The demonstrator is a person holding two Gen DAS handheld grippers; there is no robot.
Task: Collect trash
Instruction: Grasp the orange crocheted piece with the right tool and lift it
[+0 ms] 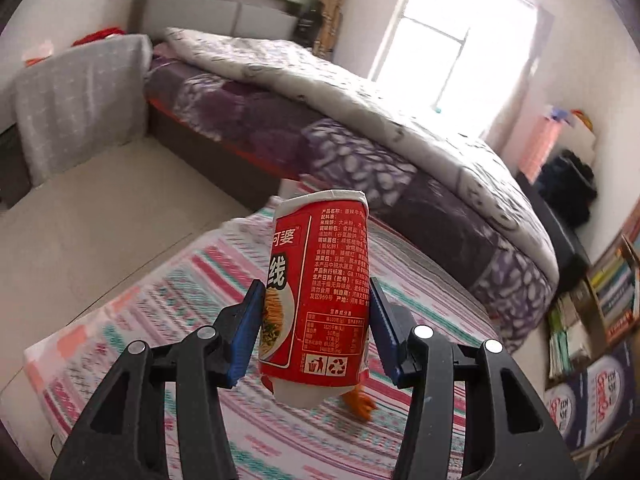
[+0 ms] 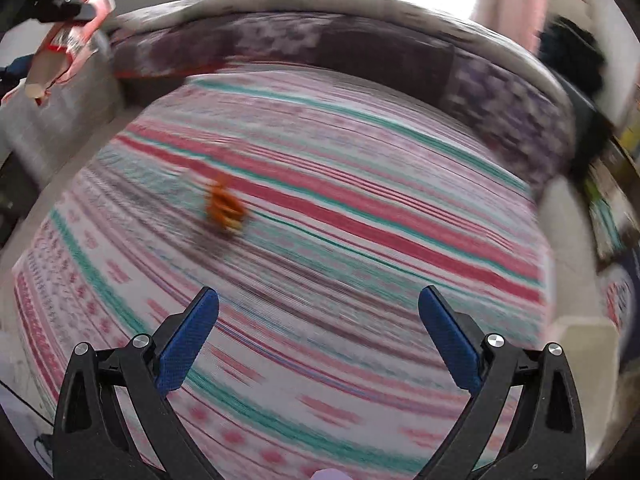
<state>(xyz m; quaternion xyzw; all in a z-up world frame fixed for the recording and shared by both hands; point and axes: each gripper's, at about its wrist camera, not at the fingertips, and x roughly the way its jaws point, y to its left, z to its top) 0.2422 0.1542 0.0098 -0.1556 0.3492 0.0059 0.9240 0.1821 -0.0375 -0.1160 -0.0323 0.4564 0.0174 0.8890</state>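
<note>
The noodle cup [image 1: 318, 292], a red paper tub with a white rim and printed Chinese text, sits at the centre of the left wrist view, clamped between the blue pads [image 1: 244, 332] of the left gripper [image 1: 316, 328]. The cup is held off the striped cloth [image 1: 168, 304] below it, tilted slightly, with one white end pointing up toward the bed and the other end down toward the lower middle of the frame.

At the far left of that view a grey blanket [image 1: 80, 100] drapes over a piece of furniture. Right of it, across the upper middle, lies the bed [image 1: 280, 120] with a purple patterned sheet and a pale quilt. Just below and right of the cup, a small orange scrap [image 1: 360, 402] rests on the striped cloth. A bright window [image 1: 452, 40] fills the upper right, and a bookshelf [image 1: 600, 292] stands at the right edge.

In the right wrist view, heavily blurred, the noodle cup [image 2: 68, 56] appears in the upper left corner, gripped by the left gripper. Left of centre the orange scrap [image 2: 224, 208] lies on the striped cloth [image 2: 360, 240]. Along the bottom, the right gripper [image 2: 320, 332] hangs above the cloth with its blue pads [image 2: 188, 344] spread wide and nothing between them, well apart from the scrap.
</note>
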